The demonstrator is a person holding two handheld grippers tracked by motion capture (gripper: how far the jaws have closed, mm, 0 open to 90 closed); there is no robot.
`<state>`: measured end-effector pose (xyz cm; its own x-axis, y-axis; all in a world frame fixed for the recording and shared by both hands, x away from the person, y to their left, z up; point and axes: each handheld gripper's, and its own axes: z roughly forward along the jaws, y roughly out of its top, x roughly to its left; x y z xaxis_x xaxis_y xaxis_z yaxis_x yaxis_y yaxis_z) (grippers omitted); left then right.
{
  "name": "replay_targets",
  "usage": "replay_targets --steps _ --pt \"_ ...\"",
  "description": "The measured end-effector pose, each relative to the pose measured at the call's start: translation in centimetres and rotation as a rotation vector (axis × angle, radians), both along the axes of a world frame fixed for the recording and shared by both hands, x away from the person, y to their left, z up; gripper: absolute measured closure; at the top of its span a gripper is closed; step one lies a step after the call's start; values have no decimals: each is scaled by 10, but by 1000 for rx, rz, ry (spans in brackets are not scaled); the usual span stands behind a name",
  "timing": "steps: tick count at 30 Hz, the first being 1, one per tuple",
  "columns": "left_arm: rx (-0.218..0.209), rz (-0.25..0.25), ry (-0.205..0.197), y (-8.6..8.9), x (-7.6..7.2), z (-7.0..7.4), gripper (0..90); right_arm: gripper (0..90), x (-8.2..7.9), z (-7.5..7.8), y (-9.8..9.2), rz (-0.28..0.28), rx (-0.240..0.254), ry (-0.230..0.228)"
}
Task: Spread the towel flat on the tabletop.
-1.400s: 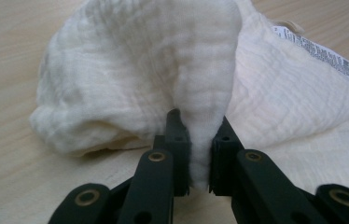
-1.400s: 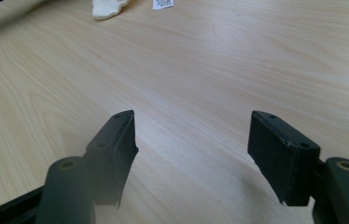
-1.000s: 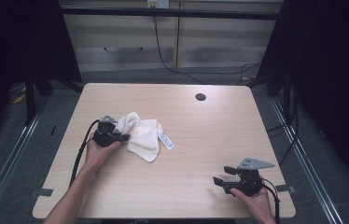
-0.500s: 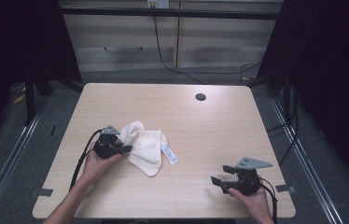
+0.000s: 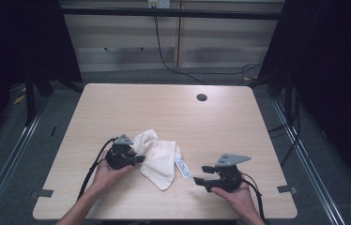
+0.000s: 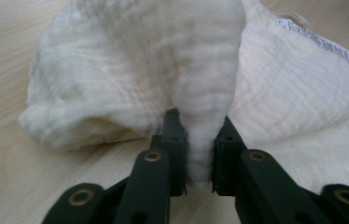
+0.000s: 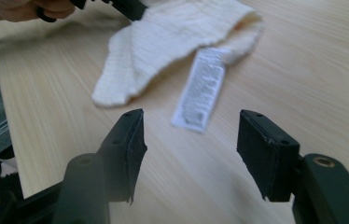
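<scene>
Left gripper (image 5: 138, 159) pinches a cloth (image 5: 159, 157) fold, jaws just easing; right gripper (image 5: 198, 180), empty jaws narrowing, should catch the near-right edge beside the label (image 5: 182, 167).

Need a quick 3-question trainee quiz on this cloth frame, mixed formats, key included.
1. True or false: the left hand-held gripper pinches a fold of the white cloth.
2. The right hand-held gripper holds: A) the cloth, B) the care label, C) nothing.
3. What lies on the table just beyond the right gripper's open jaws?

Key: 1 true. 2 C. 3 the cloth's care label.
</scene>
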<state>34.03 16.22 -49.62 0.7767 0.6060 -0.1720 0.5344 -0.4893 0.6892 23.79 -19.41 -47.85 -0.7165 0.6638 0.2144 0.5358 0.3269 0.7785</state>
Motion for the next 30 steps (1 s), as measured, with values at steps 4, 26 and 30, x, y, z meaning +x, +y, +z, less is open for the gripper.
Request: replay_targets --steps 4,26,30 --pt "-7 -3 -7 2 1 0 652 454 9 2 26 84 -3 3" --pt "-99 75 -61 47 -3 23 374 670 24 -23 97 327 -45 44" --pt "-103 83 -58 49 -2 22 374 622 22 -25 101 350 -56 31"
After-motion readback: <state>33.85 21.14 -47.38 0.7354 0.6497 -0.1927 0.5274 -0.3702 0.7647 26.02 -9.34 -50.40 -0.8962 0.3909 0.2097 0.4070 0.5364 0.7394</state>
